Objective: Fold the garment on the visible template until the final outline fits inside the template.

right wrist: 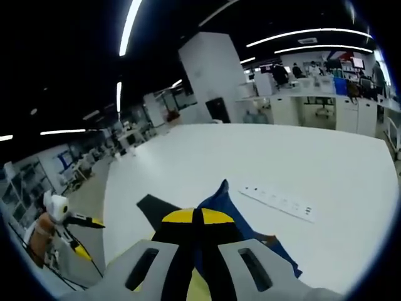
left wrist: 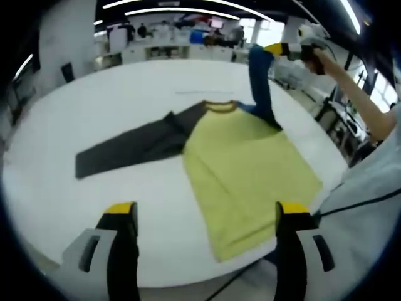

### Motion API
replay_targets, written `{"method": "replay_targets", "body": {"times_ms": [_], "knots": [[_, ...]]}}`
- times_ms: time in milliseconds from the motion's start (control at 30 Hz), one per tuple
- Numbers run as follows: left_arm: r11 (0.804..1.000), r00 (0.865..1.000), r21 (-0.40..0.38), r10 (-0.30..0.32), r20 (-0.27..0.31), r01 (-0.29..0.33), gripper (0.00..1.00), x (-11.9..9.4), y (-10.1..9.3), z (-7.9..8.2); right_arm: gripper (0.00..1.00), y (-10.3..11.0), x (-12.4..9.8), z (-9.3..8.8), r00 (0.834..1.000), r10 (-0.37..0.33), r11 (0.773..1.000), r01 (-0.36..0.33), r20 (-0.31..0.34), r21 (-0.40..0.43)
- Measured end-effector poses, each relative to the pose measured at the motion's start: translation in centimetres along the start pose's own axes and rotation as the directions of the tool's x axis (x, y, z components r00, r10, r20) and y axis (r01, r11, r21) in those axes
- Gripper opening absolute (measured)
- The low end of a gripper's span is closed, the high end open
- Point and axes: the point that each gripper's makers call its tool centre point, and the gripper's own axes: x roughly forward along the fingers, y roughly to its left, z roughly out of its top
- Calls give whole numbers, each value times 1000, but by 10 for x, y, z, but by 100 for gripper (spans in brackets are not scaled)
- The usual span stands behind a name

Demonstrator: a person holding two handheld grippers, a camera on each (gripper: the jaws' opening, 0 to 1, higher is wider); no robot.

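A long-sleeved shirt lies flat on the white table (left wrist: pixel 81 125). Its body (left wrist: pixel 250 169) is yellow-green and its dark grey sleeve (left wrist: pixel 131 147) stretches out to the left. The blue sleeve (left wrist: pixel 260 81) is lifted upright off the table, pinched at its end by my right gripper (left wrist: pixel 294 50), which a hand holds above the shirt's far side. In the right gripper view the jaws (right wrist: pixel 200 218) are shut on that blue sleeve (right wrist: pixel 219 194). My left gripper (left wrist: pixel 207 210) hangs open over the table's near edge, just short of the shirt's hem, with nothing between its fingers; it also appears small at the left (right wrist: pixel 88 237).
A thin white strip (right wrist: pixel 279 202) lies on the table beyond the collar (left wrist: pixel 203 92). The person's arm and light clothing (left wrist: pixel 369 188) stand at the table's right edge. Desks and office furniture (left wrist: pixel 182 47) surround the round table.
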Motion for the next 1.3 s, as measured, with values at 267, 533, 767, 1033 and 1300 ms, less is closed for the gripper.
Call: {"method": "replay_targets", "body": {"times_ms": [267,533,767,1033,1300], "knots": [[1000,1000,-7,1,-5,-1,86,0,1,-1,2,4,13,-5,1000,17,1000,-17,-22,4],[1000,1000,-12,2,-11,-2,86,0,3,-3,2,9,26,-11,999,38,999,-38,-35,14],[1000,1000,-21,9,-16,-9,86,-3,6,-6,2,14,38,-15,998,49,999,-48,-41,23],[1000,1000,-26,7,-20,-7,86,-3,8,-8,2,10,50,-23,997,42,998,-40,-57,43],[1000,1000,-24,7,-19,-7,86,-3,12,-6,2,10,66,-33,997,41,997,-37,-71,61]]}}
